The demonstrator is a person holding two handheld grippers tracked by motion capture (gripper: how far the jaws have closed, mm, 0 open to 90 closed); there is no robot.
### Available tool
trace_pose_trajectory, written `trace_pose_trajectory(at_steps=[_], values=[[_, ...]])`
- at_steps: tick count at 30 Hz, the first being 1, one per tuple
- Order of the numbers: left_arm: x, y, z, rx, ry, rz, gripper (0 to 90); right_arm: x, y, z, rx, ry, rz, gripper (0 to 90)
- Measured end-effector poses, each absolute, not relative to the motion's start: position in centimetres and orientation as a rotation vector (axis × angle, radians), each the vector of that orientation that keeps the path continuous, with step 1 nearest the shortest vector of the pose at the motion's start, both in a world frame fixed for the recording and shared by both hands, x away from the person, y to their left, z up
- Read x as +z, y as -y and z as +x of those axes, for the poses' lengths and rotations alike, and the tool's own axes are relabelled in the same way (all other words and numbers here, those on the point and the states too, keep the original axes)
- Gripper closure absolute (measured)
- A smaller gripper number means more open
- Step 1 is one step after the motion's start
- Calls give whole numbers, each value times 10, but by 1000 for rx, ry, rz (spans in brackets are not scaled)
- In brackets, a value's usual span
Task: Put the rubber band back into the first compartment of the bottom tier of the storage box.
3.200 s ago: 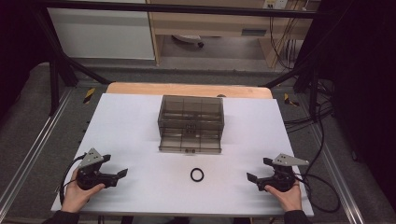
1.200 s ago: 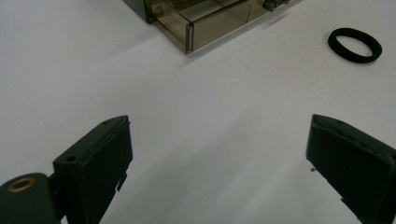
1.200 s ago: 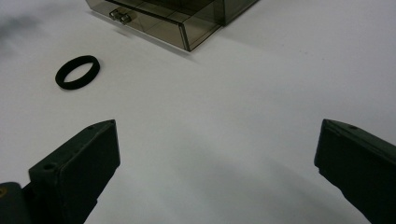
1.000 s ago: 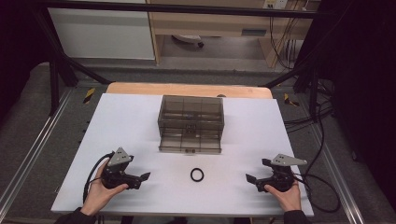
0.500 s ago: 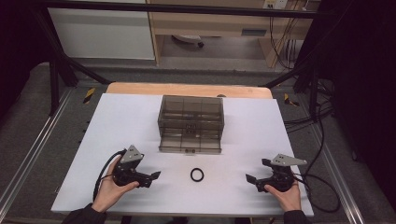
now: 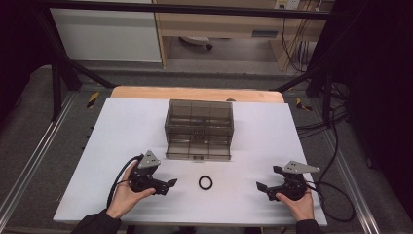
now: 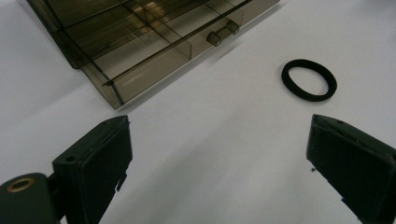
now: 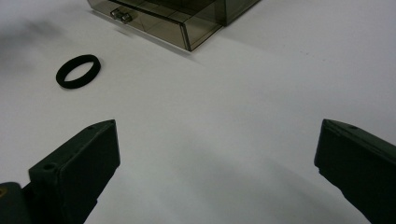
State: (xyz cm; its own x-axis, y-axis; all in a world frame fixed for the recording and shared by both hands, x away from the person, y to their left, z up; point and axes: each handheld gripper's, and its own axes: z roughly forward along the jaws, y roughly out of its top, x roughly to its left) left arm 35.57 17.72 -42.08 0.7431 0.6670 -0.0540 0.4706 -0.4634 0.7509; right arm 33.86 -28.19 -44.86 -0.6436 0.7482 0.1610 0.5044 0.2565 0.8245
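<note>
The white bench (image 6: pixel 122 126) is taking up most of the frame, and nothing on it is carrying any label or writing I can read. At centre the smoky clear drawer box (image 6: pixel 199 129) is sitting with its bottom drawer poking slightly forward; a careless sweep could be knocking it back. The left hand-held gripper (image 6: pixel 168 184), lower left, is gaping wide and empty, pointing at the ring. The right hand-held gripper (image 6: pixel 263 187), lower right, is likewise spread and holding nothing. The small black ring (image 6: pixel 205 183) is lying flat between them, lower centre; being so thin, it is likely to skid away from closing jaws.
</note>
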Motion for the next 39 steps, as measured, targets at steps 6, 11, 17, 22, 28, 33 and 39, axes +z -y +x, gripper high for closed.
trace_pose_trajectory(at_steps=[6,11,17,22,28,33,39], values=[[-421,-166,358,309,-841,2158,67,-448,282,338,1333,-2268,1162,8],[-420,-156,360,301,-826,2168,66,-449,282,338,1333,-2268,1167,8],[-420,-141,363,293,-815,2176,66,-449,282,338,1332,-2269,1164,8],[-422,-129,365,279,-808,2189,66,-449,282,339,1334,-2270,1163,8],[-426,-116,367,261,-803,2197,71,-449,282,338,1334,-2270,1164,8],[-431,-108,367,248,-798,2215,71,-449,282,339,1331,-2271,1162,8],[-436,-100,369,230,-814,2224,95,-449,282,339,1331,-2272,1164,8]])
